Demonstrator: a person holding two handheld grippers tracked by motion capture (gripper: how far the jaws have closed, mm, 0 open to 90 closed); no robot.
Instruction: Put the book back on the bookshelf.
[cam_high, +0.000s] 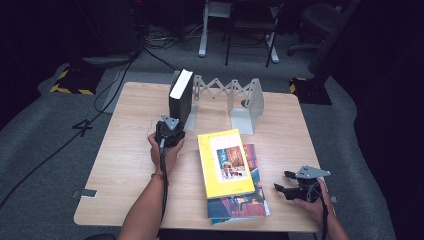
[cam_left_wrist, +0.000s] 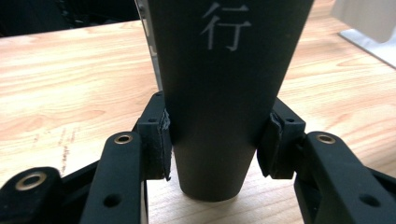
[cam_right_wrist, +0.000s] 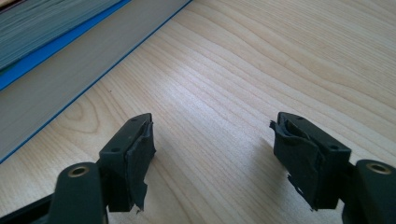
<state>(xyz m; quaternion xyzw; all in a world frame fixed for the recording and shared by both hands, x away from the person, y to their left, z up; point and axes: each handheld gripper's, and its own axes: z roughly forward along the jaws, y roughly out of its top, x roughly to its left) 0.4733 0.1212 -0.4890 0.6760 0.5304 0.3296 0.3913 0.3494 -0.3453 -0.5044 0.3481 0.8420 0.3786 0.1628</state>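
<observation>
Black book (cam_high: 180, 97) upright on table (cam_high: 125, 150) beside folding rack (cam_high: 227, 97), pinched by left gripper (cam_left_wrist: 212, 140) fingers, its top cropped; right gripper (cam_right_wrist: 212, 149) fingers spread, empty, near two stacked books (cam_high: 231, 172).

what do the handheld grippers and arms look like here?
Both grippers, left gripper and right gripper, are matte black, each topped by a grey three-cornered plate and trailing a black cable. Jaws have brass-ringed pivot holes and worn black pads. Forearms bare; left wrist wears a thin bracelet.
</observation>
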